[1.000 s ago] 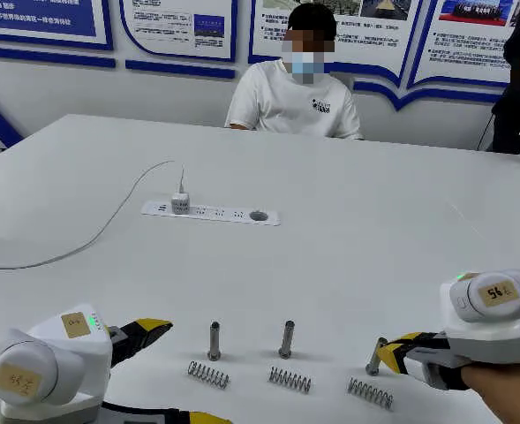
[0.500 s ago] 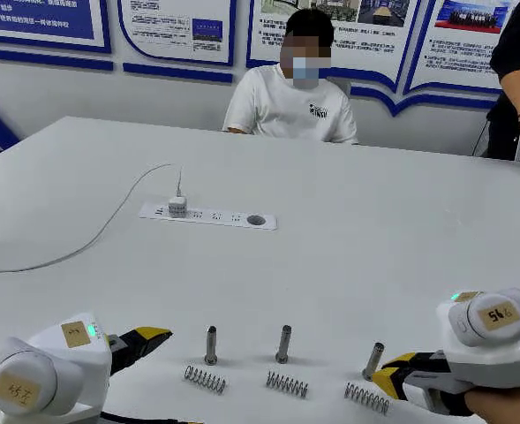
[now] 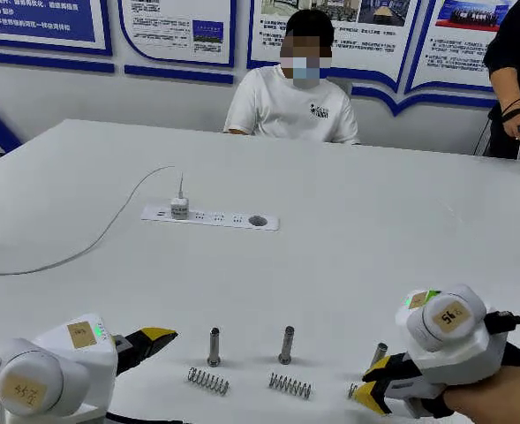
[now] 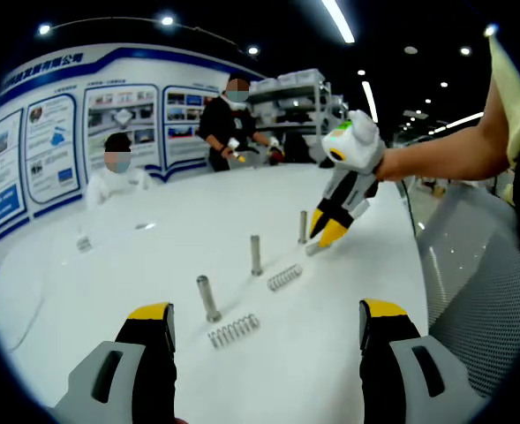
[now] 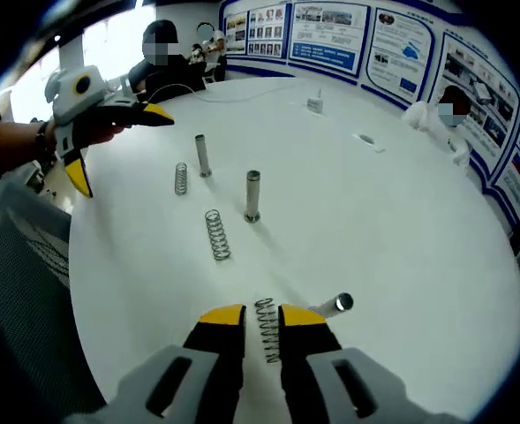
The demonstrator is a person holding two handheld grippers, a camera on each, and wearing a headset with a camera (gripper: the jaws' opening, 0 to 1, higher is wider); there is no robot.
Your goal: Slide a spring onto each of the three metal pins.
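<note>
The right spring [image 5: 267, 329] lay flat on the white worktop [image 3: 330, 247], between the two yellow-tipped jaws of the right tongs [image 5: 261, 314]. The jaws stood only a little apart, one on each side of the spring, with a sliver of worktop showing between the coil and one jaw in the right gripper view. Just beside the tips was the right pin [image 3: 379, 355], which looked tilted in the head view. A hand at the lower right edge held these tongs low over the worktop.

To the left, the middle pin [image 3: 286, 344] stood upright with the middle spring [image 3: 290, 385] lying on its side just in front of it, not touching. Farther left again, the left pin [image 3: 214, 346] stood upright, and the left spring [image 3: 207, 381] lay in front of it in the same way. The three pins formed one row and the three springs a second row nearer the person.

The left tongs [image 4: 264, 318] were held with their jaws wide apart and nothing between them, short of the left spring and pointing toward the rows.

Beyond the pins a white power strip [image 3: 211, 215] lay on the worktop with a small white plug [image 3: 179, 207] in it and a grey cable [image 3: 101, 234] curving away to the left. A person in a white T-shirt [image 3: 292, 97] sat at the far side, below blue-framed posters [image 3: 176, 26] on the wall.
</note>
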